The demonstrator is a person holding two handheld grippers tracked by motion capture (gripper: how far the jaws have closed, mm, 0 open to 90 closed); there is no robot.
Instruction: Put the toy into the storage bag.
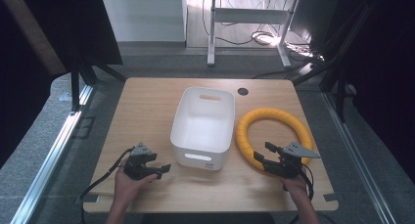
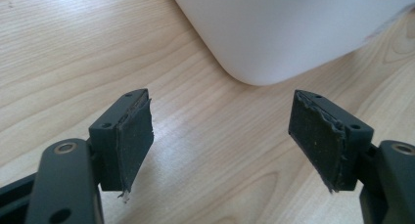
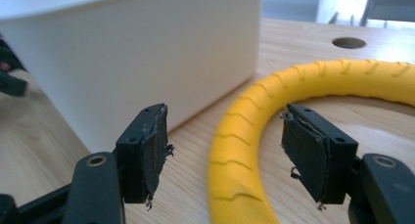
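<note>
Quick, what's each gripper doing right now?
Left gripper: open, holding nothing.
Right gripper: open, jaws astride the ribbed yellow foam ring, not gripping.

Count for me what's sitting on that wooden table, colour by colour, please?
White: 1, the white bin
Yellow: 1, the yellow ring
Total: 2 things on the table, leaving out the hand-held tools.

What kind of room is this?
Probably a workshop or test lab. A wooden table stands on grey floor between dark curtains, with cables on the floor behind. A white bin and a yellow ring wait on it.
</note>
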